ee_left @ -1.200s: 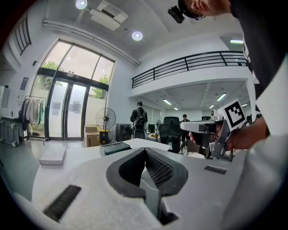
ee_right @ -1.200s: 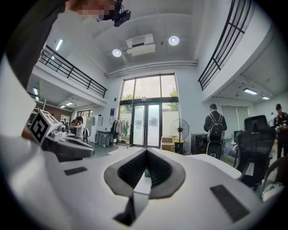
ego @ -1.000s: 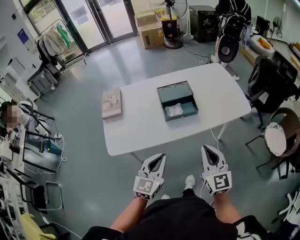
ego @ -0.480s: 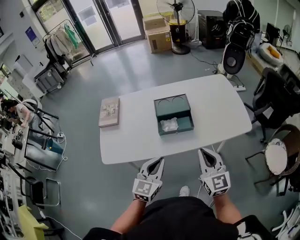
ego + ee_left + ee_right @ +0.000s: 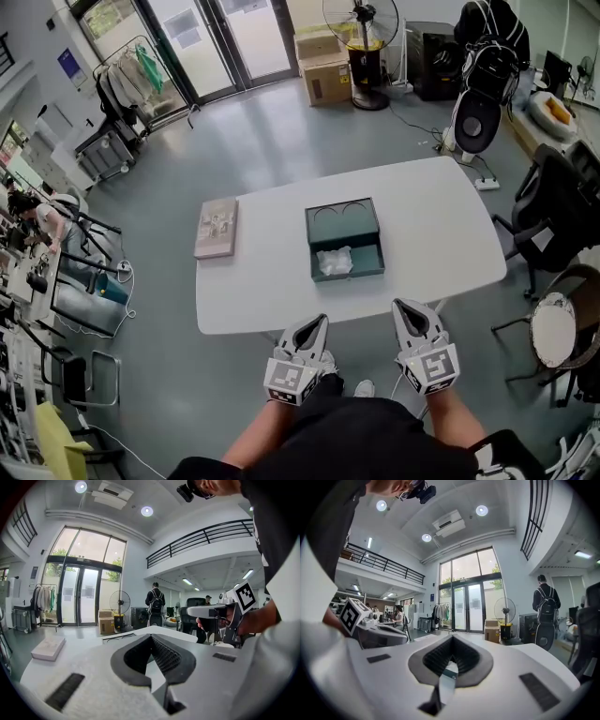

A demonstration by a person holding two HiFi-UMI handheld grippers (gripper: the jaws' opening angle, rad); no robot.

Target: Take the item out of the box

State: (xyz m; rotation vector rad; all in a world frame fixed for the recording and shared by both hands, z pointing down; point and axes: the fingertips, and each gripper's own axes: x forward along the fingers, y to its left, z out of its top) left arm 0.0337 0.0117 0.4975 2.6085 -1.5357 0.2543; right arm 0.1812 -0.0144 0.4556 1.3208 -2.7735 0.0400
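An open dark green box [image 5: 344, 239] lies in the middle of the white table [image 5: 441, 225]. A crumpled white item [image 5: 333, 262] rests in its near compartment; its far part shows two round recesses. My left gripper [image 5: 320, 322] and right gripper [image 5: 401, 306] are held side by side just short of the table's near edge, both shut and empty. From the left gripper view the left gripper [image 5: 151, 637] points over the tabletop toward the box [image 5: 117, 638], with the right gripper's body [image 5: 220, 612] at its right. The right gripper [image 5: 452, 637] also looks across the table.
A flat beige box [image 5: 217, 228] lies on the table's left end. Office chairs [image 5: 553, 216] stand at the right, with a floor fan [image 5: 361, 37] and cardboard cartons [image 5: 323, 66] beyond the table. A clothes rack [image 5: 127, 80] and desks with a person [image 5: 28, 211] are at the left.
The table and box have come nearer in the head view. Both grippers now sit close to the table's near edge, still shut and empty.
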